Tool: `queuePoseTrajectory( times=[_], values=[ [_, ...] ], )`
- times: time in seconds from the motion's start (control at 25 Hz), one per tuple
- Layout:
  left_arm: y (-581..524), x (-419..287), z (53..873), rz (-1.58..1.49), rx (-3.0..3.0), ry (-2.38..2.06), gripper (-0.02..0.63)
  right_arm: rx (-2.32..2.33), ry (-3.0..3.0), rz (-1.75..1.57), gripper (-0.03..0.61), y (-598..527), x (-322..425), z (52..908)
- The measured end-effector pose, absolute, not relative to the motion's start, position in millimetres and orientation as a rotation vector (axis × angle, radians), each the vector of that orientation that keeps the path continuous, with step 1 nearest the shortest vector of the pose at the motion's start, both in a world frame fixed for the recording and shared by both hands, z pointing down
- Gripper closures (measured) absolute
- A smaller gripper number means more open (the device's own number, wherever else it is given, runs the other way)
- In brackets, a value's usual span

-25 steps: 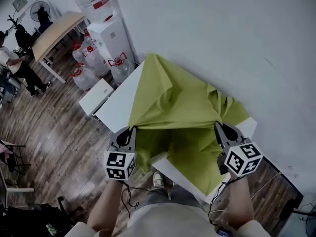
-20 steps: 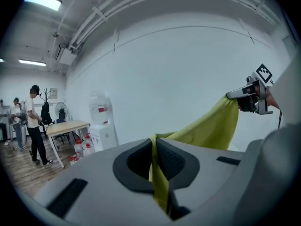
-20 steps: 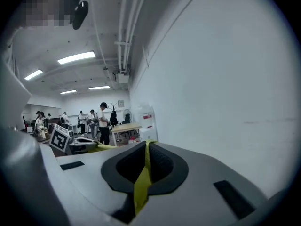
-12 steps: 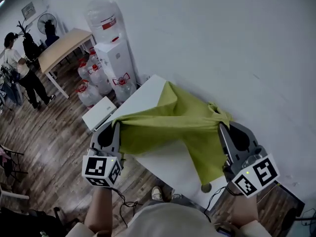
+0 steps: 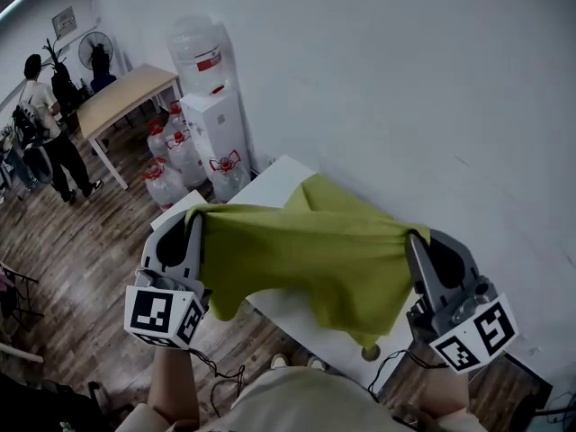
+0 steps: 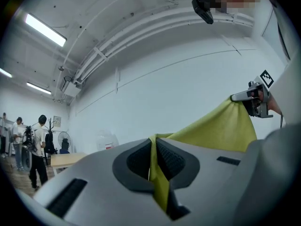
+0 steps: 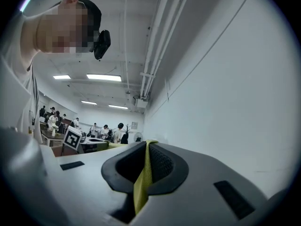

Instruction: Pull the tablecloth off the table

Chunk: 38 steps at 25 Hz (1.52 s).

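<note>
the yellow-green fabric tablecloth [image 5: 306,250] hangs in the air in front of you, stretched as a sagging sheet between your two grippers. its lower edge droops in front of the near side of the white rectangular table [image 5: 270,180]. a fold at the back reaches toward the table top beside the white wall [image 5: 405,88]; whether it rests there cannot be told.

your left gripper [image 5: 192,226] has one upper corner. in the left gripper view the cloth runs as a thin pinched strip between the ribbed pads, which are pressed together on it. your right gripper [image 5: 417,244] has the other upper corner the same way, its jaws closed tight on a narrow band of the fabric. both grippers sit at about the same height, well apart, one at each end of the cloth's top edge.

beyond the table's far end, a white water dispenser [image 5: 219,120] stands against the wall, with clear water bottles [image 5: 175,160] on the wood-plank floor [image 5: 90,241] beside it. farther off are a wooden table [image 5: 126,97] and a standing person [image 5: 49,129].
</note>
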State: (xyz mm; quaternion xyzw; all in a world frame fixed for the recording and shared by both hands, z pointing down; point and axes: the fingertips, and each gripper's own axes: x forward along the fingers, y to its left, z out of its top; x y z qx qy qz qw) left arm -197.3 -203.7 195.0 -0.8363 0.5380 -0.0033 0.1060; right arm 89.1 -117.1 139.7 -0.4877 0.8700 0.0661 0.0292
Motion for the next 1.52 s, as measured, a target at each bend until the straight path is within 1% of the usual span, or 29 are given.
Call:
queuePoseTrajectory(
  times=[0.16,0.56,0.8,0.92,1.08,1.28,1.52],
  values=[
    [-205,-194,207,-0.087,-2.472,1.590,0.591,-1.519,2.708,0.126,0.548,-125,95,160],
    [-201,-188,266,-0.281,-2.549,1.591,0.591,-1.575,2.734,-0.075,0.546,-131,103,228],
    [-202,-177,311,-0.419,-2.608,1.555,0.591,-1.680,2.733,-0.226,0.548,-145,119,287],
    [-200,-169,330,-0.456,-2.642,1.547,0.591,-1.780,2.771,-0.230,0.548,-146,126,315],
    [-199,-166,359,-0.576,-2.614,1.526,0.591,-1.800,2.801,-0.278,0.548,-142,123,341],
    [-197,-168,385,-0.612,-2.678,1.518,0.591,-1.799,2.792,-0.356,0.548,-142,123,362],
    [-198,-167,385,-0.633,-2.691,1.506,0.591,-1.796,2.799,-0.367,0.548,-141,123,361]
  ],
)
